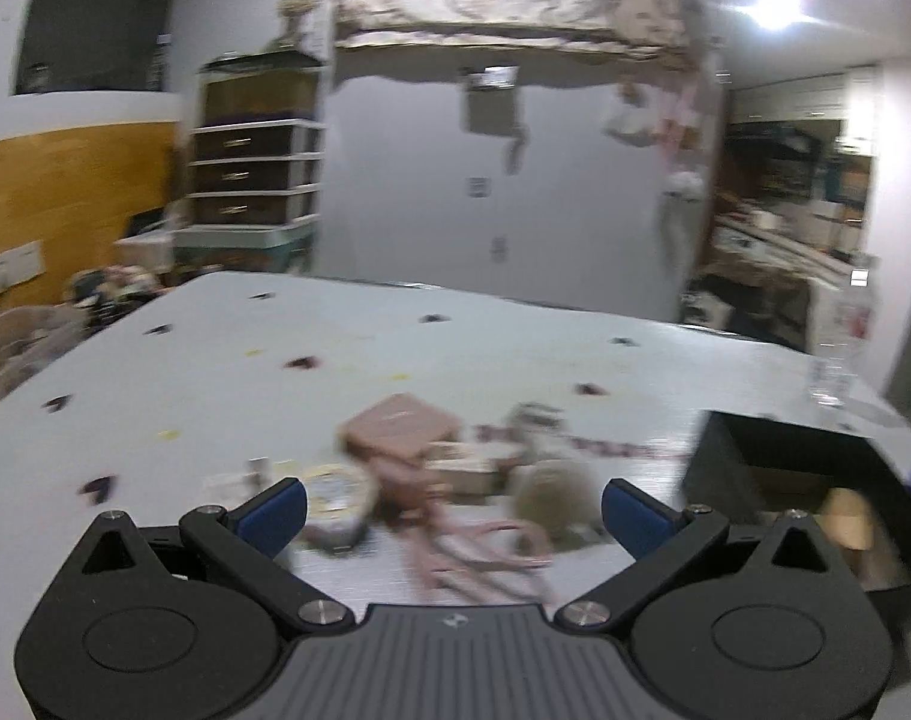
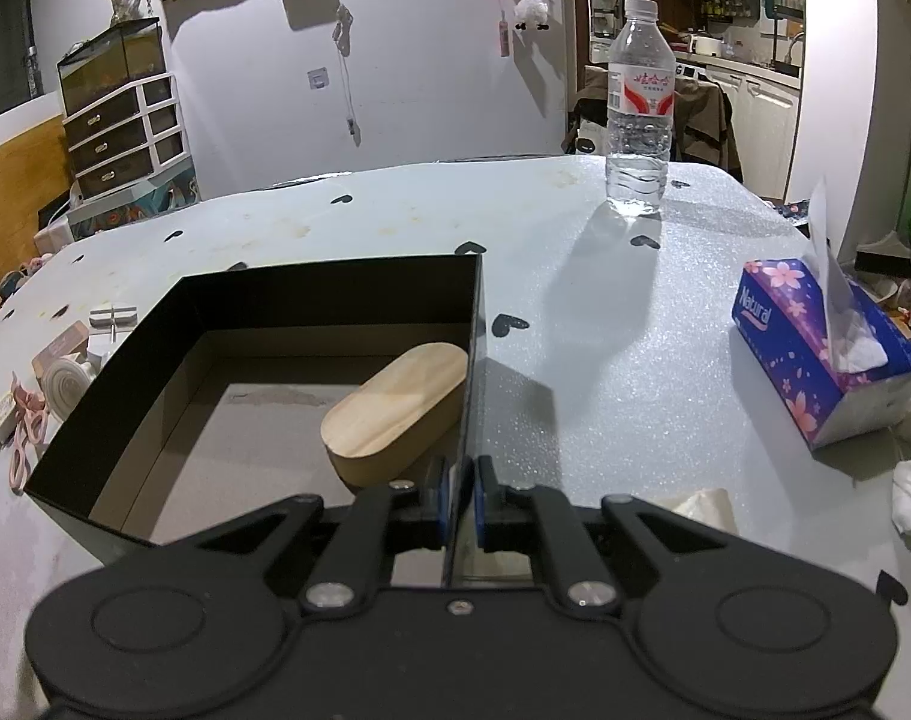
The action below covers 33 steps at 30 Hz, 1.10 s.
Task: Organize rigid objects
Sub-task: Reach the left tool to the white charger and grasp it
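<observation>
I have the right gripper (image 2: 460, 495) clamped on the near wall of the open black cardboard box (image 2: 329, 291), I judge to steady it for loading; a rounded oval wooden case (image 2: 395, 405) already lies inside against that wall. My left gripper (image 1: 452, 513) hangs with jaws apart and empty over the blurred heap of small items (image 1: 431, 468) on the pale table (image 1: 275, 360) beside the box, a squarish pink box (image 1: 401, 426) the plainest among them.

Each camera looks forward and down over its own gripper, low above the table (image 2: 575, 312). Both see the black box (image 2: 335, 294) and far wall.
</observation>
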### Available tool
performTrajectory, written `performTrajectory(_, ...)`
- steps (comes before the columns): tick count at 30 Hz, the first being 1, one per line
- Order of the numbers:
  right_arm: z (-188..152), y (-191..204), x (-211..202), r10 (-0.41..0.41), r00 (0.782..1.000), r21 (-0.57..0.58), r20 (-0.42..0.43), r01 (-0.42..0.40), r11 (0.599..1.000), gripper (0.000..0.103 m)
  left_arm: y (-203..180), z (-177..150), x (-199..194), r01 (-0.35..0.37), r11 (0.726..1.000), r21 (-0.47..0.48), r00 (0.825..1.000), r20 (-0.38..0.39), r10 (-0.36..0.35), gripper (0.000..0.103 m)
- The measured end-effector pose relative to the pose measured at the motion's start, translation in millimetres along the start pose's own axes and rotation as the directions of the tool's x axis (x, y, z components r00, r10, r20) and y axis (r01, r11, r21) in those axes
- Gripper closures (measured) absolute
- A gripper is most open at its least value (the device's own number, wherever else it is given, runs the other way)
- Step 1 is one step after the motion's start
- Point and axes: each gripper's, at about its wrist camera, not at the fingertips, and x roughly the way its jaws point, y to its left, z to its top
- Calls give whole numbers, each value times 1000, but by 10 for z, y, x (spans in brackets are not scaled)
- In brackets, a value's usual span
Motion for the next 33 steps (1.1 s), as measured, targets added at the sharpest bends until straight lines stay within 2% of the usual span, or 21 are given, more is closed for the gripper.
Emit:
performTrajectory(6, -8, -2, 8, 1, 1000, 0, -5, -1, 1000, 94, 288, -43, 110, -147, 989, -10, 989, 23, 147, 0)
performTrajectory(9, -18, -13, 33, 4, 1000, 7, -13, -4, 1000, 94, 453, -29, 153, -143, 989, -44, 989, 32, 144, 0)
performTrajectory(12, -20, -21, 32, 8, 1000, 14, -12, -8, 1000, 94, 535, -29, 200, -147, 987, -59, 989, 25, 148, 6)
performTrajectory(20, -30, -25, 32, 2, 1000, 22, -7, -2, 1000, 94, 676, -106, 436, -186, 981, -62, 982, -46, 183, 42)
performTrajectory(27, -27, -16, 36, -3, 1000, 23, -6, 3, 1000, 94, 692, -138, 541, -213, 977, -26, 976, -51, 211, 45)
performTrajectory(31, -30, -14, 35, -4, 1000, 24, -5, 4, 1000, 95, 682, -133, 567, -192, 981, -24, 980, -56, 191, 56)
performTrajectory(33, -29, -16, 35, -4, 1000, 25, -5, 4, 1000, 95, 661, -132, 566, -203, 979, -16, 978, -56, 201, 56)
